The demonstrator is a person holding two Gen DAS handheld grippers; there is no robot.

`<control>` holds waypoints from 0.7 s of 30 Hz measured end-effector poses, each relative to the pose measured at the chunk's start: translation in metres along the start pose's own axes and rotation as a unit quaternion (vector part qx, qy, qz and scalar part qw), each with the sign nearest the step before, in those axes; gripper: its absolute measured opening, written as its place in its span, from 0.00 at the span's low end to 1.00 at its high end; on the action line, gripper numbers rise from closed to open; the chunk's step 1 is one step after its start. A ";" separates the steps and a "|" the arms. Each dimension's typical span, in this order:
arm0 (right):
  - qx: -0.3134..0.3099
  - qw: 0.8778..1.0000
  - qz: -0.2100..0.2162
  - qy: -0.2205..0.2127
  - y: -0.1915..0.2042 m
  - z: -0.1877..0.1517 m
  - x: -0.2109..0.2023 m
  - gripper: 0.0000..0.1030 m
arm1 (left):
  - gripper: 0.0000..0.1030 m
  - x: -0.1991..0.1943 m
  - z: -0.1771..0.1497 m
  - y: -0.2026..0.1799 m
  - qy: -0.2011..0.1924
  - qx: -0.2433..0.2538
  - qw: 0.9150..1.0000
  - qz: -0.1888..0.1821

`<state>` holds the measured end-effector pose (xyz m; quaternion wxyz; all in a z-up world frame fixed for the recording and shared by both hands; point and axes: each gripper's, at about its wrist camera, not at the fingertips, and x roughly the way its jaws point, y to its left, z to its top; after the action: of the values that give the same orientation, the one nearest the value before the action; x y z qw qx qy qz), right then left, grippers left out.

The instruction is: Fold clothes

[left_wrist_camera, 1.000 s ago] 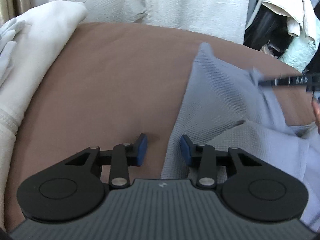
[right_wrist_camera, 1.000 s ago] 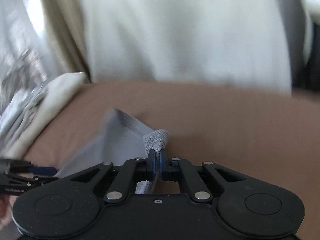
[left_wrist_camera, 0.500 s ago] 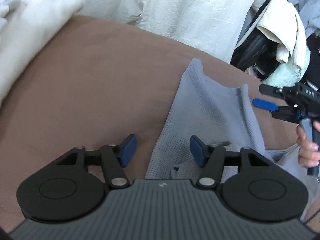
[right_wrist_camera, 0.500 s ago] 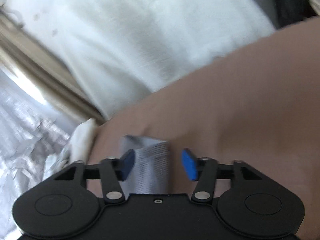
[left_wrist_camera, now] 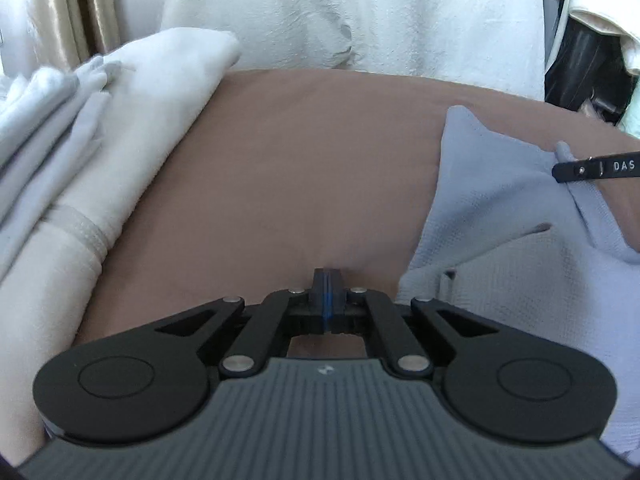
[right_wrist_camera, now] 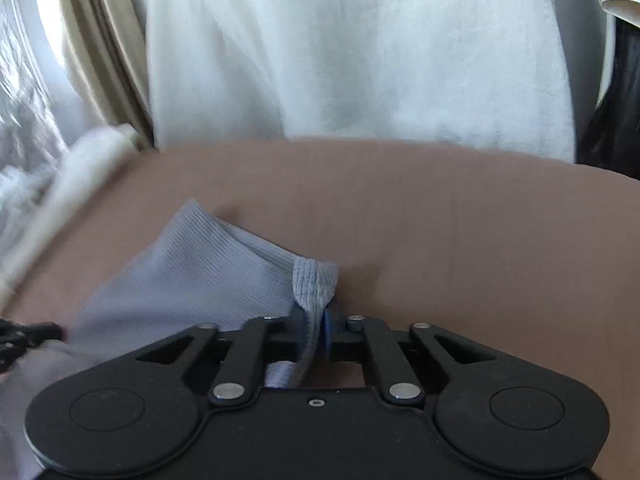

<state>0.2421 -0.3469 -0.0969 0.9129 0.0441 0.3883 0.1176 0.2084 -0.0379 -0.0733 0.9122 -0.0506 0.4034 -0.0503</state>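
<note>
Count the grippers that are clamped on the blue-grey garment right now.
1. The right gripper pinches the blue-grey garment at its ribbed edge. The left gripper is shut on nothing, over the brown surface.

Cloth, plastic and metal surfaces

Grey-blue garment (left_wrist_camera: 500, 184): waffle-knit cloth, ribbed cuff (right_wrist_camera: 314, 280). Brown cover (left_wrist_camera: 312, 168): smooth matt fabric. Cream textile (left_wrist_camera: 132, 128): soft, matt. Curtain (left_wrist_camera: 88, 12): satin sheen. Left gripper (left_wrist_camera: 327, 296): matt black plastic, bright metal rivets, ribbed grey housing.

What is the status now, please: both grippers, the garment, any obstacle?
Left gripper shut, empty. Right gripper shut on grey-blue garment cuff. Nothing in the way.
</note>
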 end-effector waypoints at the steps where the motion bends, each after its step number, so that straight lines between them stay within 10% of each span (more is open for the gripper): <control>1: 0.004 1.000 -0.019 -0.015 0.006 0.001 -0.009 0.15 | 0.00 0.001 0.000 0.002 0.002 -0.002 1.000 0.003; 6: 0.030 0.990 -0.102 -0.091 0.032 0.000 -0.063 0.49 | 0.04 -0.027 0.026 0.003 -0.009 -0.017 0.998 -0.064; 14: 0.136 0.987 0.080 -0.035 0.056 -0.079 -0.138 0.54 | 0.39 -0.020 0.021 -0.017 0.062 -0.004 0.995 -0.081; 21: 0.177 0.973 0.147 0.021 0.073 -0.133 -0.093 0.59 | 0.52 -0.011 0.013 -0.029 0.097 -0.004 0.990 -0.099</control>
<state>0.0704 -0.3007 -0.1118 0.8549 0.2592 0.4116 0.1804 0.2086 -0.0642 -0.0528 0.8591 -0.0891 0.4830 -0.1438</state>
